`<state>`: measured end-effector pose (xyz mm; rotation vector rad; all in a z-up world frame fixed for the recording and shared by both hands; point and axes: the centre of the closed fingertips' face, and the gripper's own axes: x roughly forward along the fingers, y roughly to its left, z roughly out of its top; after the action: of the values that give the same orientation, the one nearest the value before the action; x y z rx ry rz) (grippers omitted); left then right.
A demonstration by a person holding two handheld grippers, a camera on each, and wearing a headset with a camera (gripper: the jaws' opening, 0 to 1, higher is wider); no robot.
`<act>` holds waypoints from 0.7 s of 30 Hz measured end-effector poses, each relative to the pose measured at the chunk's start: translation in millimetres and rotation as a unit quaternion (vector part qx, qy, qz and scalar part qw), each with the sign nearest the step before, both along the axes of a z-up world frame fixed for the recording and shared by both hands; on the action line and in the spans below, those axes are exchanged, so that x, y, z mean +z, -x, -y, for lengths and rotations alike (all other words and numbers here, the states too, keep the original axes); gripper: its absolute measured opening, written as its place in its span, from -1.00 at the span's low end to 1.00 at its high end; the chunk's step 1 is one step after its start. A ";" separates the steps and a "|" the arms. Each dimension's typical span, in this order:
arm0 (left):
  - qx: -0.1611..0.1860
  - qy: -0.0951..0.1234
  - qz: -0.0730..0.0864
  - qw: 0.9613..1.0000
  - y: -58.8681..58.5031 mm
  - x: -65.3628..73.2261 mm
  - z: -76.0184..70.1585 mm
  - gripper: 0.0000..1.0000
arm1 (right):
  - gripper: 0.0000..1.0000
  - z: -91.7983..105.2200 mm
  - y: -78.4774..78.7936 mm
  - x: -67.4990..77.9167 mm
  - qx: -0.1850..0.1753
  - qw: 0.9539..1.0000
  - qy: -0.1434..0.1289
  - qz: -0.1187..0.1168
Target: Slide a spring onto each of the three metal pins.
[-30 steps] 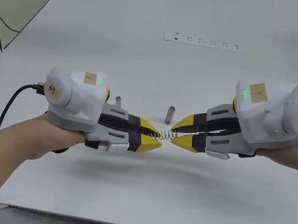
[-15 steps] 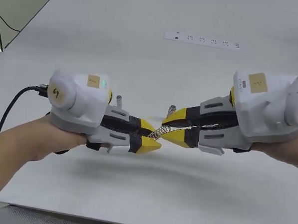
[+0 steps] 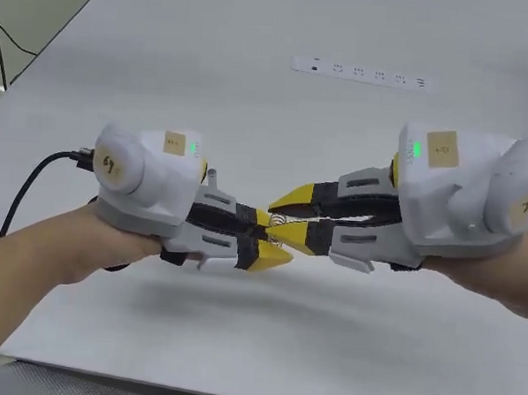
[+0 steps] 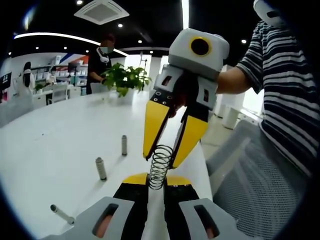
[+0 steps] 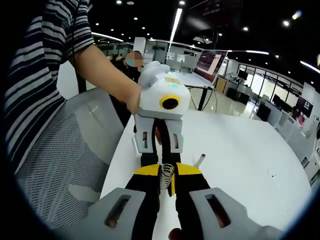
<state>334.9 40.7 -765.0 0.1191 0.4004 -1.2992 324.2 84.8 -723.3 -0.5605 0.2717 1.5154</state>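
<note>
Your left gripper [image 4: 156, 179] is clenched on the left end of the spring [image 4: 160, 162], and your right gripper [image 5: 167, 172] seems closed on its right end. The spring is therefore held in the air between the two tips, above the table [image 3: 251, 99]. I judge this a regrasp. Next, release one side and line up the coil over the bare pin [image 4: 124, 145].

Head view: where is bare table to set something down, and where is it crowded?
Bare: the table between the power strip and the left gripper and right gripper, plus the near edge below them. Crowded: the middle, where both meet on the spring, pins just behind.
</note>
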 end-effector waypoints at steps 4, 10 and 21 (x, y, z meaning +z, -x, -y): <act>0.005 0.007 -0.006 1.000 0.1 2.2 -0.3 -0.93 | -0.86 1.1 0.2 1.8 0.004 1.000 0.005 0.010; 0.012 0.013 -0.006 1.000 -1.6 6.4 -1.0 -0.88 | -0.86 2.2 0.0 3.7 0.011 0.999 0.017 0.025; 0.043 0.013 -0.001 0.999 -6.4 8.8 -18.6 -0.60 | -0.86 2.2 -1.2 3.8 0.014 0.999 0.026 0.043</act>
<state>341.3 59.4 -756.1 0.0777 0.3861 -1.2202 325.5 82.6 -719.5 -0.6712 0.2389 1.5098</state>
